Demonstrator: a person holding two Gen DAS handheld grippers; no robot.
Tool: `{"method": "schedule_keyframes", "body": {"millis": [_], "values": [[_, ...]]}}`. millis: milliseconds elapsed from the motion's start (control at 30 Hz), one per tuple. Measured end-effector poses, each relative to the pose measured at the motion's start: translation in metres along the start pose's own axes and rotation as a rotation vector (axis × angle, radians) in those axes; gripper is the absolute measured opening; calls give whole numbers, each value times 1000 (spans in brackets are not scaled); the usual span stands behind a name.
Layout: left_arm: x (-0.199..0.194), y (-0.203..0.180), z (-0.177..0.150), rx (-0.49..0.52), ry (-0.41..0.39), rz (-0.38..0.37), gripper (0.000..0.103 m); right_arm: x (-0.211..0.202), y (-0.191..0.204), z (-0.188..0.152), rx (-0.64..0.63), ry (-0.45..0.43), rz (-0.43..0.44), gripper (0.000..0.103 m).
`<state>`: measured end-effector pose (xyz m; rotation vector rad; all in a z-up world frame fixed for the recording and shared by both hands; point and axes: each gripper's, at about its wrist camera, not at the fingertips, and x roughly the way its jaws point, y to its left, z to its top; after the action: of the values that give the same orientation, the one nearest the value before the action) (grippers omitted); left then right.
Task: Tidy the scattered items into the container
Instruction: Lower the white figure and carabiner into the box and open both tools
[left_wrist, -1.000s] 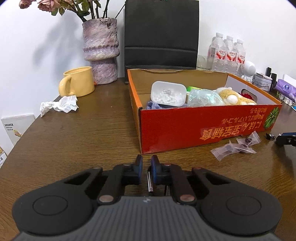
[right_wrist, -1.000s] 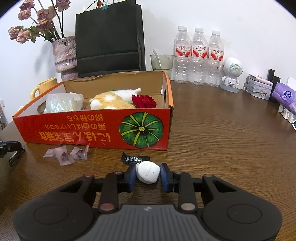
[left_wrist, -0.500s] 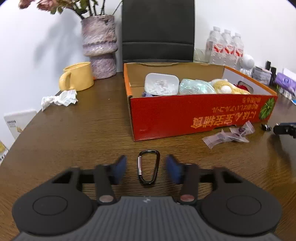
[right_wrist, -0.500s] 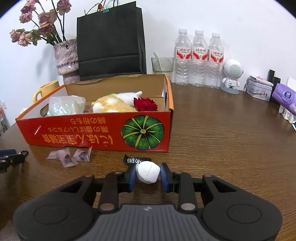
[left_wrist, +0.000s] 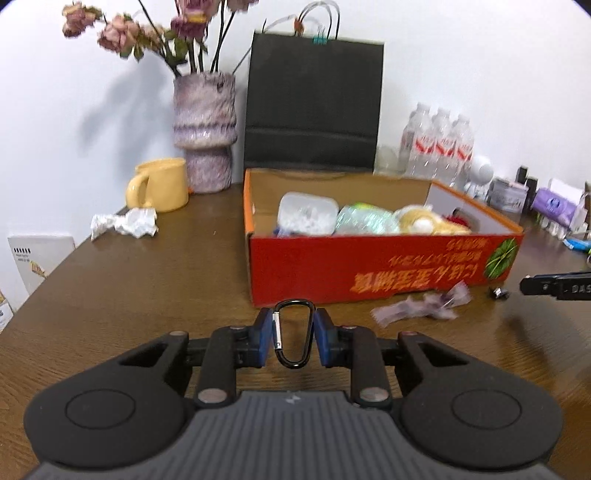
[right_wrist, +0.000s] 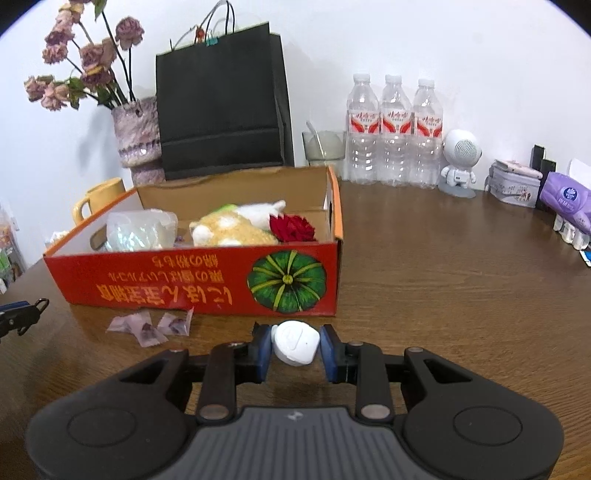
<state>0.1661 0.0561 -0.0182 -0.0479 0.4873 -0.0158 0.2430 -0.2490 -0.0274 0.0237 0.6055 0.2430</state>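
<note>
the left gripper (left_wrist: 294, 334) is clamped on a black carabiner (left_wrist: 294, 333), its blue pads pressed to both long sides, held just above the counter (left_wrist: 155, 288) in front of the red cardboard box (left_wrist: 380, 266). the right gripper (right_wrist: 295, 342) is closed around a small white rounded plastic piece (right_wrist: 295, 342), also short of the box's near wall. just beyond, loose on the counter against the box front, lie a few pale purple candy wrappers (right_wrist: 151, 326); in the left view they show blurred, with a tiny dark object (left_wrist: 498, 292) near them that is too small to name. inside the box already sit a clear tub of white beads (left_wrist: 307, 214), a crinkly clear packet (right_wrist: 138, 230), a yellow plush toy (right_wrist: 231, 232) and a red fabric flower (right_wrist: 292, 228). by that count the tidying looks well past halfway: two items are in hand and need to go over the wall, and the wrappers are left. further off, a crumpled tissue (left_wrist: 123, 223) lies by the yellow mug (left_wrist: 159, 184); whether it counts as scattered is unclear.
</note>
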Motion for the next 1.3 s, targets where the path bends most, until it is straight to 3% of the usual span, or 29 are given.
{"method": "schedule_keyframes", "body": {"millis": [167, 300, 533, 767, 967, 1033, 1067, 1100, 1133, 1300], "values": [[-14, -5, 22, -11, -64, -45, 25, -19, 4, 9, 0, -69, 15, 27], [-12, -12, 58, 24, -128, -62, 25, -27, 13, 34, -31, -128, 39, 27], [39, -31, 108, -21, -188, -80, 25, 9, 29, 94, -35, -180, 46, 27], [107, -46, 110, -60, -94, -112, 25, 69, 38, 113, -12, -124, 50, 27], [133, -43, 106, -59, -35, -111, 26, 89, 37, 113, -31, -85, 20, 28], [134, -41, 105, -73, -20, -121, 39, 93, 34, 111, -23, -57, 6, 53], [134, -41, 106, -77, -11, -121, 66, 95, 32, 111, -18, -44, 0, 86], [132, -41, 106, -78, -10, -106, 93, 96, 32, 111, -18, -37, -6, 103], [130, -43, 107, -73, -20, -82, 103, 95, 33, 111, -25, -41, -17, 103], [122, -49, 111, -33, -44, -6, 103, 91, 35, 111, -50, -35, -22, 103]]}}
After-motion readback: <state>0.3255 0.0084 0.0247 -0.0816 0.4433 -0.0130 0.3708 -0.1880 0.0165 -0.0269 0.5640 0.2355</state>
